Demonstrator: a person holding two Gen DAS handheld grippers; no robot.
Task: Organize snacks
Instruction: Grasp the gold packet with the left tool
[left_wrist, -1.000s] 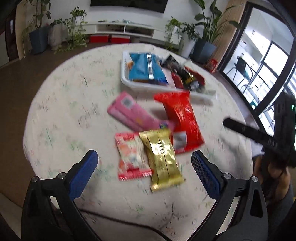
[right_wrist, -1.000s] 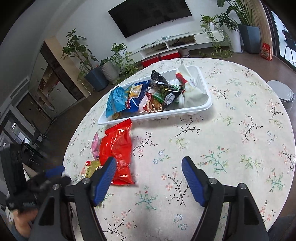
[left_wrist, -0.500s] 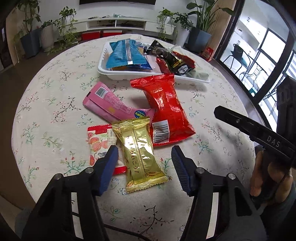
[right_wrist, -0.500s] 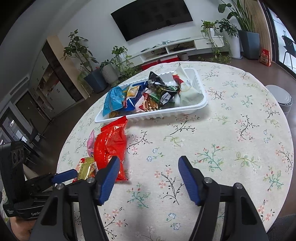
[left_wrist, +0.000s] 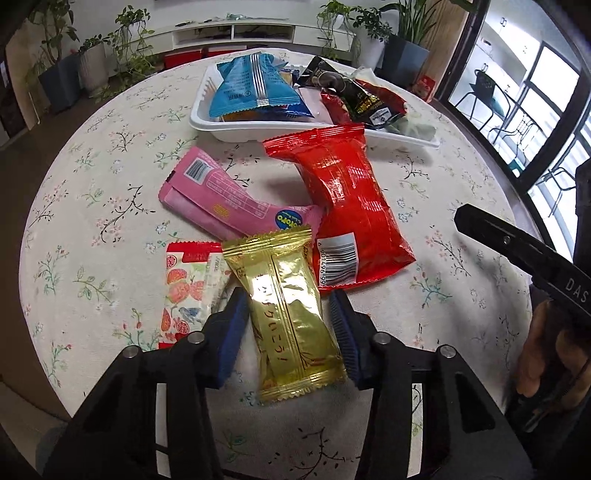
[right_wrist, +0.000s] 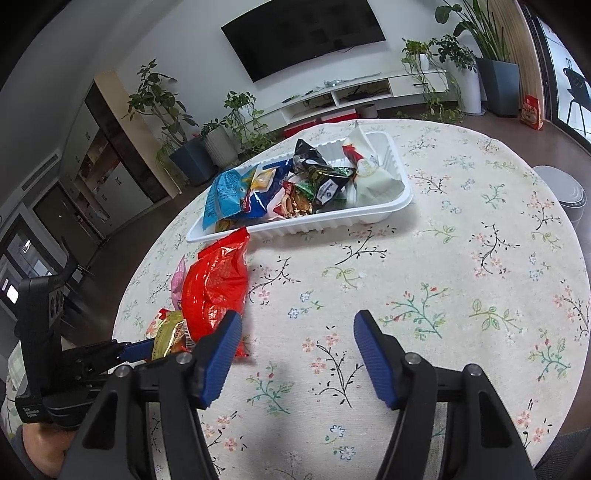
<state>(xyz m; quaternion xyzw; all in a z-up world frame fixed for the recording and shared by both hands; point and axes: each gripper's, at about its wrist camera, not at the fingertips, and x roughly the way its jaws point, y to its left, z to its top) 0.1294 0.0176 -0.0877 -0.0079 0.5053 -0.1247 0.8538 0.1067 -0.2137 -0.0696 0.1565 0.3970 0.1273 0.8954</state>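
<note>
Gold foil fills the near view: a gold packet (left_wrist: 291, 317) lies between the blue fingers (left_wrist: 231, 328) of the left gripper (left_wrist: 290, 332). They have just been closing, and both pads now sit against the packet's long edges, though I cannot tell how firmly they press. The packet rests on the round, flower-printed worktop (left_wrist: 92, 206), overlapping a small red-and-white strawberry packet (left_wrist: 184, 288) on its left side.

Just beyond, a pink packet (left_wrist: 229, 199) lies slanted, its far end tucked against a large red bag (left_wrist: 347, 206) with a barcode on its near corner. The red bag's far end reaches the edge of a white tray (left_wrist: 236, 131). In the tray sit a blue bag (left_wrist: 255, 85), a black packet (left_wrist: 362, 99) and several more wrappers, piled loosely.

On the right side, the right gripper (right_wrist: 297, 354) hovers over bare cloth with its fingers (right_wrist: 373, 354) apart and nothing between them; its left finger stands close by the red bag. From its view the tray lies well ahead, with a pale wrapper (right_wrist: 373, 177) at its right end. Plants and a low white shelf stand beyond the worktop.
</note>
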